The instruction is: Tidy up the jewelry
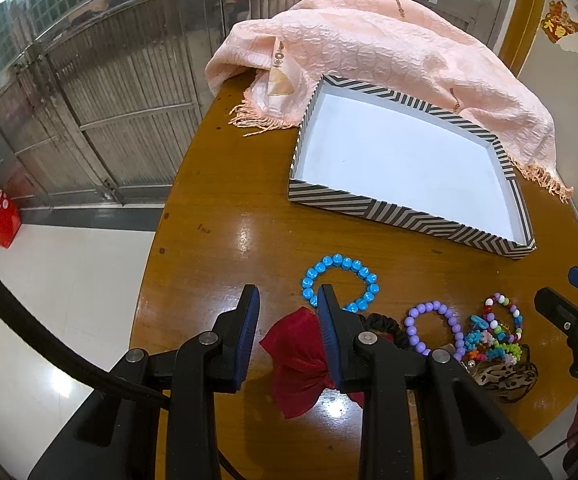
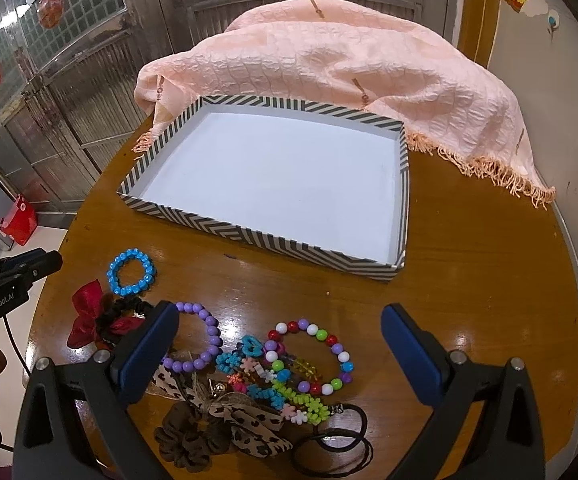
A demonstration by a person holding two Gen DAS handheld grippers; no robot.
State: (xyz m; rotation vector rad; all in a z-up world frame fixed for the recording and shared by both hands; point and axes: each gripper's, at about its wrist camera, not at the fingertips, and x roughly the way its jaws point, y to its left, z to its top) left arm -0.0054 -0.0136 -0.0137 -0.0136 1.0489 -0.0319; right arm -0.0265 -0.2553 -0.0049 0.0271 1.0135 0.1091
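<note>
A striped box tray [image 1: 369, 205] [image 2: 225, 232] with a white floor stands empty on the round wooden table. Near the front edge lie a blue bead bracelet [image 1: 341, 282] [image 2: 131, 272], a red bow on a black scrunchie [image 1: 299, 364] [image 2: 89, 316], a purple bead bracelet [image 1: 433, 326] [image 2: 201, 340], a multicolour bead bracelet [image 2: 313, 356], colourful flower charms [image 2: 285, 392], a leopard bow [image 2: 233, 420] and black hair ties [image 2: 337, 448]. My left gripper [image 1: 289, 300] is open, its jaws either side of the red bow's upper part. My right gripper [image 2: 281, 320] is wide open above the pile.
A pink fringed scarf [image 1: 369, 52] [image 2: 329, 68] is heaped behind the tray. The table edge [image 1: 157, 248] curves on the left, with white floor and a red bag [image 1: 3, 220] below. Metal gates stand behind.
</note>
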